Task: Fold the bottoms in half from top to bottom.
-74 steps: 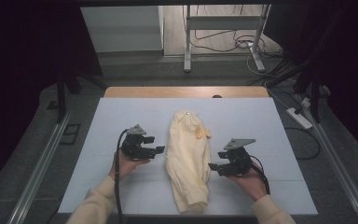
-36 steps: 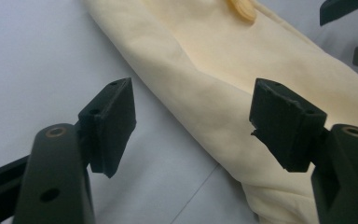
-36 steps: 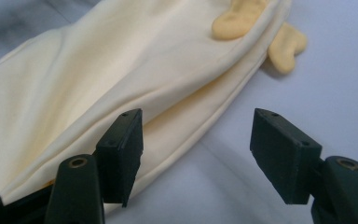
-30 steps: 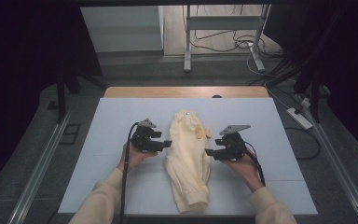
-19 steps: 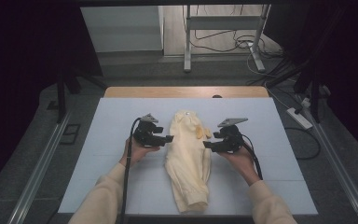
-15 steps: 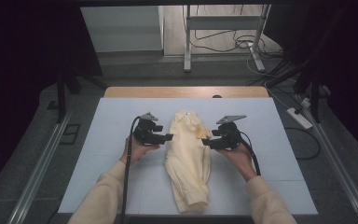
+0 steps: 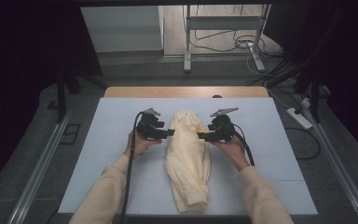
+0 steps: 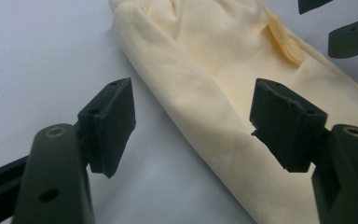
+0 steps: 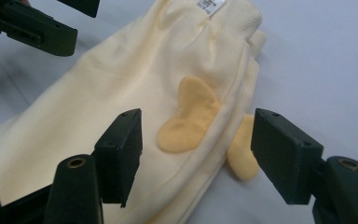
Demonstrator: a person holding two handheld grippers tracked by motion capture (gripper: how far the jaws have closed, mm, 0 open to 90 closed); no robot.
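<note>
A pale-yellow folded fleece garment (image 7: 189,158) lies mid-table, running twelve to six o'clock. The left gripper (image 7: 168,133) at its nine o'clock and the right gripper (image 7: 201,136) at three are both spread, empty. Likely approaching; next, each must pinch an upper edge.

Both forearms, in pale yellow sleeves, come in from the bottom of the high view and angle inward. The left hand (image 7: 139,142) holds the left gripper (image 7: 169,133) pointing to the person's right; the right hand (image 7: 230,147) holds the right gripper (image 7: 201,136) pointing left, so the two face each other with a gap between them. Each gripper's fingers (image 8: 114,122) stand wide apart (the same spread shows in the right gripper view) and grip nothing. A black cable runs back along each arm.
</note>
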